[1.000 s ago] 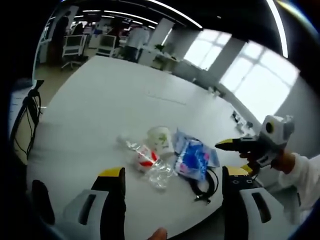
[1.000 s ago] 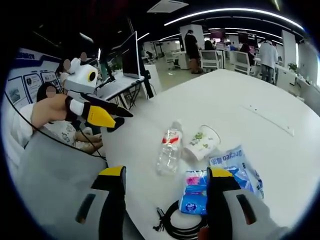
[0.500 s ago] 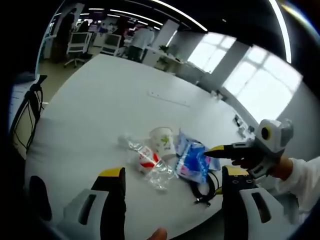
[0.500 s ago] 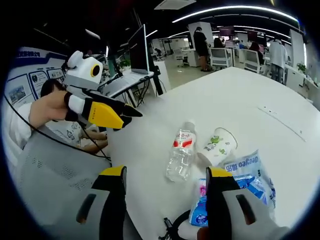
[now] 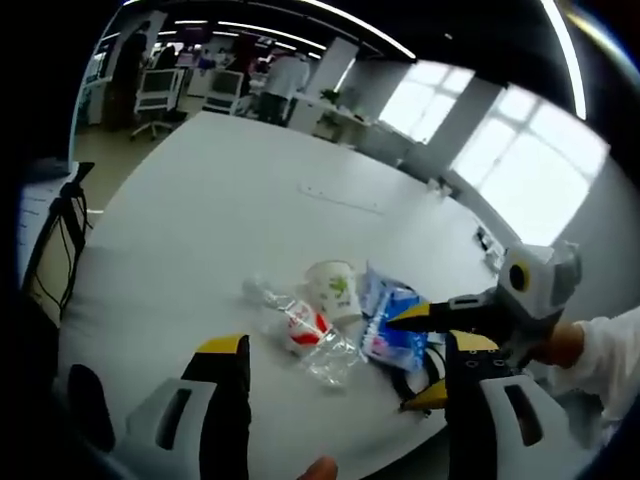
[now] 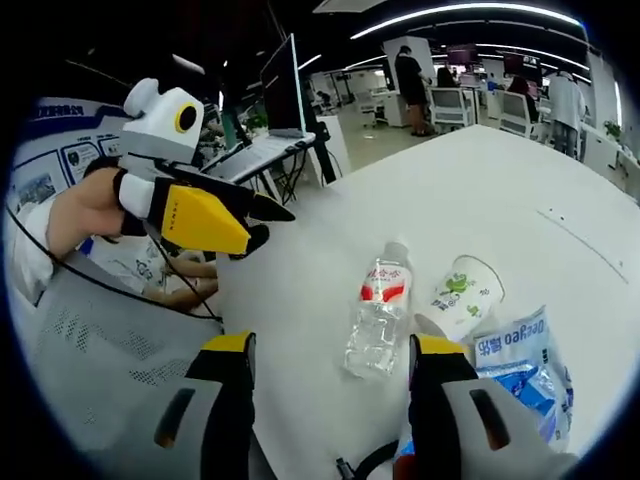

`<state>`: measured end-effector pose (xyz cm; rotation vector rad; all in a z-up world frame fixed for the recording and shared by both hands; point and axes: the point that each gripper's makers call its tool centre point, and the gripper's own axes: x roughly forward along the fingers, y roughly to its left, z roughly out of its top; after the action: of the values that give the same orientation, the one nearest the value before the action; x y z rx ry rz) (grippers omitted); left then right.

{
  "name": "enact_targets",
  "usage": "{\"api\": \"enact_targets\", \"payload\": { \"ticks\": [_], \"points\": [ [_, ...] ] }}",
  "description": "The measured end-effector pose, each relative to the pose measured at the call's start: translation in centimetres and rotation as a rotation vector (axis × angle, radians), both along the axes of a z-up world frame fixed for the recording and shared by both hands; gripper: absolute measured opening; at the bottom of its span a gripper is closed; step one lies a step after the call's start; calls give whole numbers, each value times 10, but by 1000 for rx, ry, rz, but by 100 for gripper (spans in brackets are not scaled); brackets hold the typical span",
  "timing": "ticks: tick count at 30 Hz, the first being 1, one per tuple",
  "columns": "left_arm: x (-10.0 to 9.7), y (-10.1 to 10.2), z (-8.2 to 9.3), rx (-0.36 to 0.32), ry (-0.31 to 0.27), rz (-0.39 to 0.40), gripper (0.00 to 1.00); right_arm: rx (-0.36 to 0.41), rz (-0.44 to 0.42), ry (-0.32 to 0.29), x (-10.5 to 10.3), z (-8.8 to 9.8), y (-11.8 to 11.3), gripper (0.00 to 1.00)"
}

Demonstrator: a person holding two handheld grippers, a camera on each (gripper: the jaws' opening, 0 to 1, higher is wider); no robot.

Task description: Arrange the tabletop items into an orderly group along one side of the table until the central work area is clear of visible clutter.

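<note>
White table (image 5: 230, 200) holds your crushed clear bottle (image 6: 378, 312), paper cup (image 6: 466, 293), blue packet (image 5: 392, 322); both tongs gape, gripping nothing.

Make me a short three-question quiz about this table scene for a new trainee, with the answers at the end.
1. True or false: the plastic bottle lies on its side on the white table.
2. Multiple choice: what lies between the bottle and the blue packet? A) a stapler B) a paper cup C) a book
3. Fill in: the black ___ lies at the table edge beside the packet.

Note for the trainee: the right gripper is open around the packet and cable end of the pile, and the left gripper is held open beyond the table edge.

Key: 1 true; 2 B; 3 cable.
</note>
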<state>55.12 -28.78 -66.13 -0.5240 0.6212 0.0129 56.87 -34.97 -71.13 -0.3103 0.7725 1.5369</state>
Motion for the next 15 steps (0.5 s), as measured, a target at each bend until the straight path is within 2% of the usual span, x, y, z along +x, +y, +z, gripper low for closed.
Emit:
{"api": "enact_targets", "payload": {
  "ticks": [9,15],
  "points": [
    [-1,6,-8,-16,3,34,77,-21,-24,21,7,-6,10,58],
    [-2,14,-12,-47,-8,70,76,-43,-29,41,3,-11,21,58]
  ]
}}
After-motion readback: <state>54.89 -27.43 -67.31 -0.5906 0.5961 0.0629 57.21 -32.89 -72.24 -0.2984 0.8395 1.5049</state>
